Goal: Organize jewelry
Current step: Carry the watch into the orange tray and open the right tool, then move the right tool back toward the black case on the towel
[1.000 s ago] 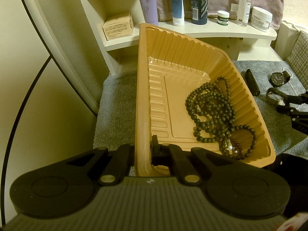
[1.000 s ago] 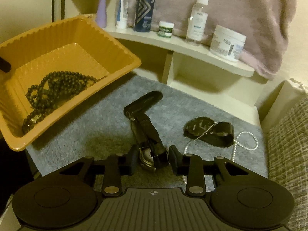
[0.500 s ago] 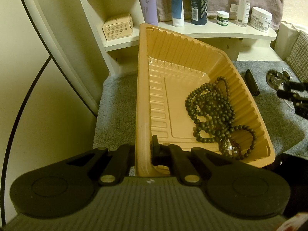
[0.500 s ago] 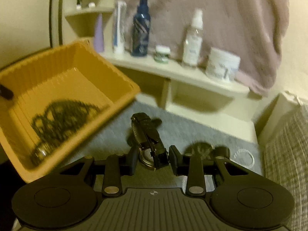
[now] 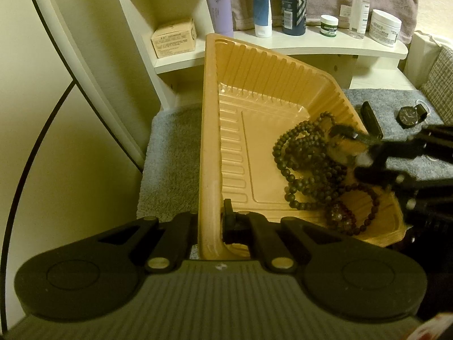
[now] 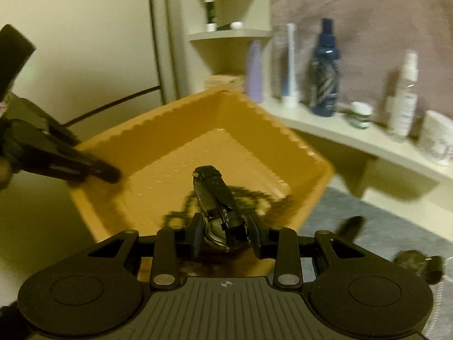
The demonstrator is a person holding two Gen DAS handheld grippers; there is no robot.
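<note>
**Black watch hanging over the tray, about ready to drop**

Black strap first, since that's closest in the right wrist view: the right hand-held gripper [image 6: 226,233] is pinching a watch [image 6: 219,215] by its case, pads on either side of it. The strap runs straight out ahead along the fingers, so its long axis points away from the hand and toward the middle of the tray. The watch sits over the near part of the orange tray [image 6: 311,198], above the inside rather than the rim, with the gripper angled down into it.

Just past the strap there's a pile of dark bead strands [image 5: 305,167] on the tray floor, bunched toward the side the right hand comes in from. My guess is that letting go here lands the watch on or right beside the beads.

The left hand-held gripper [image 5: 209,223] is pressed together on the tray's near wall, one finger outside and one inside, holding the whole tray tilted up off the grey mat [image 5: 170,153]. So the left hand is only the holder; the right one is the hand that matters next.

Farther out on the mat a second watch [image 5: 409,116] lies well apart from the tray, not yet collected. Behind that there's a shelf [image 5: 325,45] with bottles and jars.
</note>
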